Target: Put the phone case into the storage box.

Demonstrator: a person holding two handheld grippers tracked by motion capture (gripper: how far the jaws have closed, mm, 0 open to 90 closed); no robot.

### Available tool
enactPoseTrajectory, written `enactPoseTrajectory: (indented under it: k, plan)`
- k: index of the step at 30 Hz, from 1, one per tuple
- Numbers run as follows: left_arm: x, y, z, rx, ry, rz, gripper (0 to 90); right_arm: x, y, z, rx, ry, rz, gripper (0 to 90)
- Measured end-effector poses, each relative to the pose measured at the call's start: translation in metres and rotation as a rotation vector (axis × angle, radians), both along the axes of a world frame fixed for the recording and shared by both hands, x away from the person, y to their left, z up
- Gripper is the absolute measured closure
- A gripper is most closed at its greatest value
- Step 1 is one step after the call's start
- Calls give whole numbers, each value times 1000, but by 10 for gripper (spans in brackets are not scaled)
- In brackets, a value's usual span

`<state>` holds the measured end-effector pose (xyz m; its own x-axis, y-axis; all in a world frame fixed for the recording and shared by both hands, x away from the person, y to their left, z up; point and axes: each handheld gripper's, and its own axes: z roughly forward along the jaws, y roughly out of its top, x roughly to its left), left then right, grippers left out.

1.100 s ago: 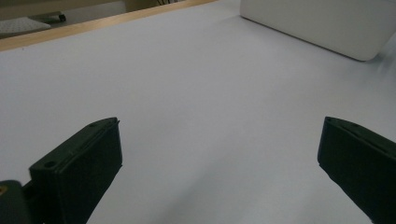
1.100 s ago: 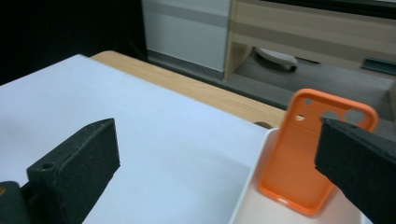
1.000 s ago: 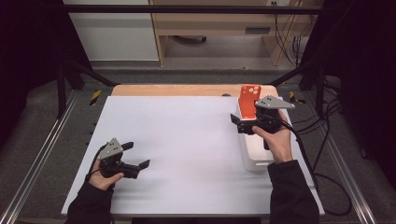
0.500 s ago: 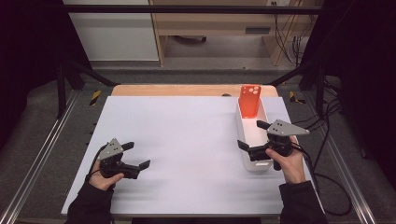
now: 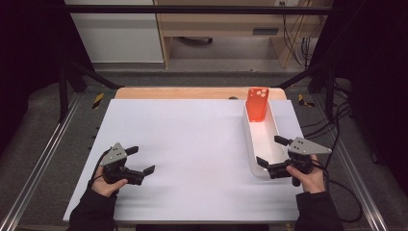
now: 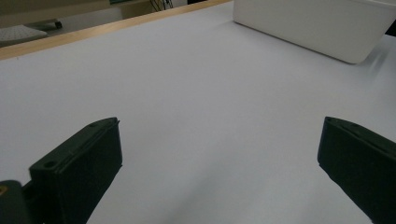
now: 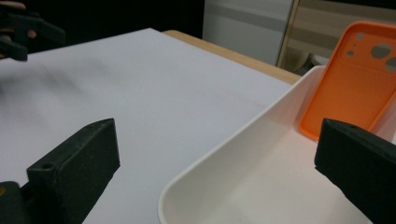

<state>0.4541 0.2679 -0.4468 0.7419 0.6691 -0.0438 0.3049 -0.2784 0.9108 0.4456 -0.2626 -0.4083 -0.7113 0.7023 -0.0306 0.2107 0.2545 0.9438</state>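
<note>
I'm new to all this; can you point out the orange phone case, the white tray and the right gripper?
orange phone case (image 5: pixel 257 104): high view, its back.
white tray (image 5: pixel 248 144): high view, its left rim.
right gripper (image 5: pixel 275 153): high view, between its fingertips.

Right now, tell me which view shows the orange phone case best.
The right gripper view: the orange phone case is close, camera holes clear, leaning in the white tray. The high view shows it small; the left gripper view catches the tray's wall.

Phone case (image 5: pixel 257 103) upright at tray's (image 5: pixel 251 144) far end
</note>
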Motion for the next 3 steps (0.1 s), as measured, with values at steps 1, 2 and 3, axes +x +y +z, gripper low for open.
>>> enactPoseTrajectory:
  k: [1,2,3]
  plan:
    - [0,0,0,0,1,2,0,0,-1,-2,-9,8,0,4]
    - [0,0,0,1,2,1,0,0,-2,-4,-10,14,-3,4]
    - [0,0,0,1,1,0,0,-1,-4,-5,-9,16,-3,4]
